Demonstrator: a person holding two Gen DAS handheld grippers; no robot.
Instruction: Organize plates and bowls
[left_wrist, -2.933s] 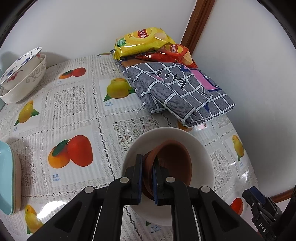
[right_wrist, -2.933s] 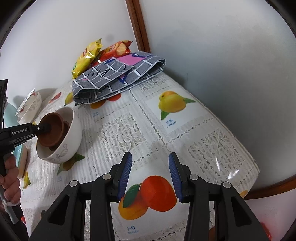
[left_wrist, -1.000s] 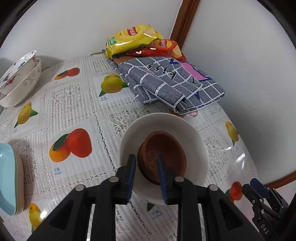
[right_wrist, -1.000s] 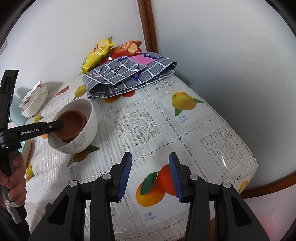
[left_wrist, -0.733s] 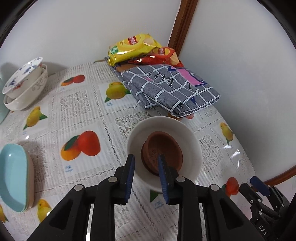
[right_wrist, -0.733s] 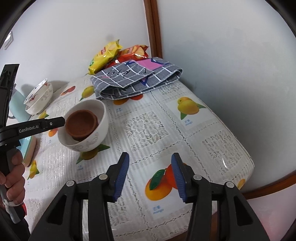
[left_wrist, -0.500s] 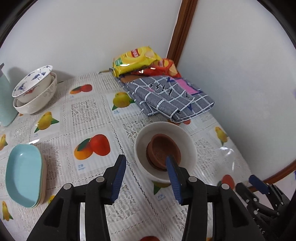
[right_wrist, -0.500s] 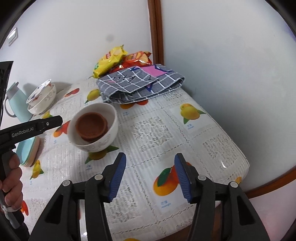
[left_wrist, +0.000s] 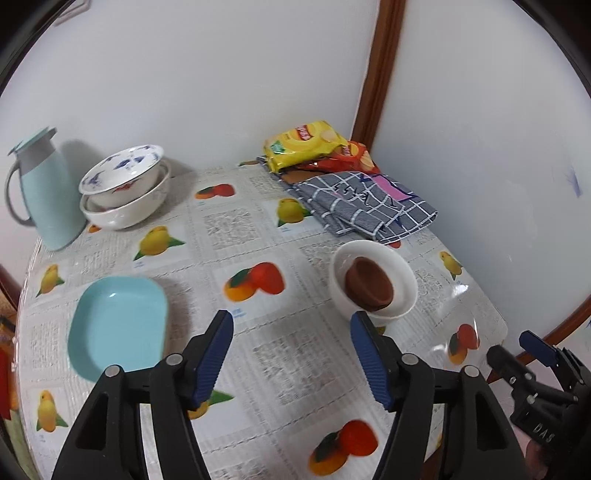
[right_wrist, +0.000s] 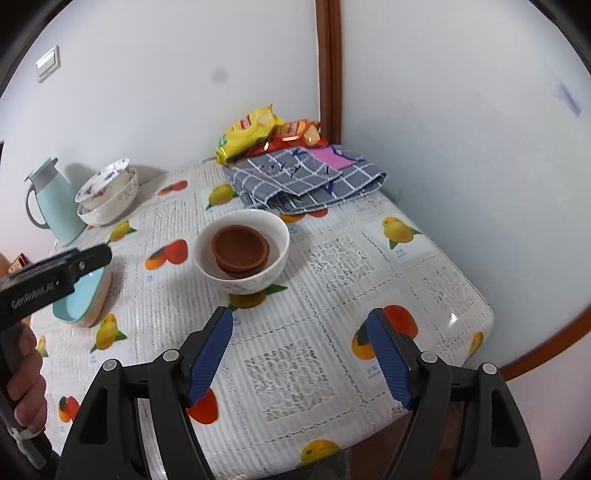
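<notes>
A brown clay bowl (left_wrist: 368, 285) (right_wrist: 241, 244) sits nested inside a white bowl (left_wrist: 400, 295) (right_wrist: 258, 278) on the fruit-print tablecloth. My left gripper (left_wrist: 291, 354) hangs above the cloth, back from the white bowl, its jaws opening with nothing between them. My right gripper (right_wrist: 301, 350) is also raised above the table's near side, jaws opening and empty. A light blue plate stack (left_wrist: 117, 328) (right_wrist: 79, 299) lies at the left. Two stacked white patterned bowls (left_wrist: 125, 192) (right_wrist: 107, 197) stand at the back left.
A pale blue jug (left_wrist: 48, 195) (right_wrist: 55, 203) stands by the wall at the far left. Snack bags (left_wrist: 306, 144) (right_wrist: 258, 129) and a folded grey checked cloth (left_wrist: 365, 201) (right_wrist: 306, 177) fill the back corner. The table edge (right_wrist: 484, 306) drops off at the right.
The left gripper let go of the brown bowl, which now rests in the white bowl, and pulled back and up. Both grippers' jaws have spread wider and both views show more of the table.
</notes>
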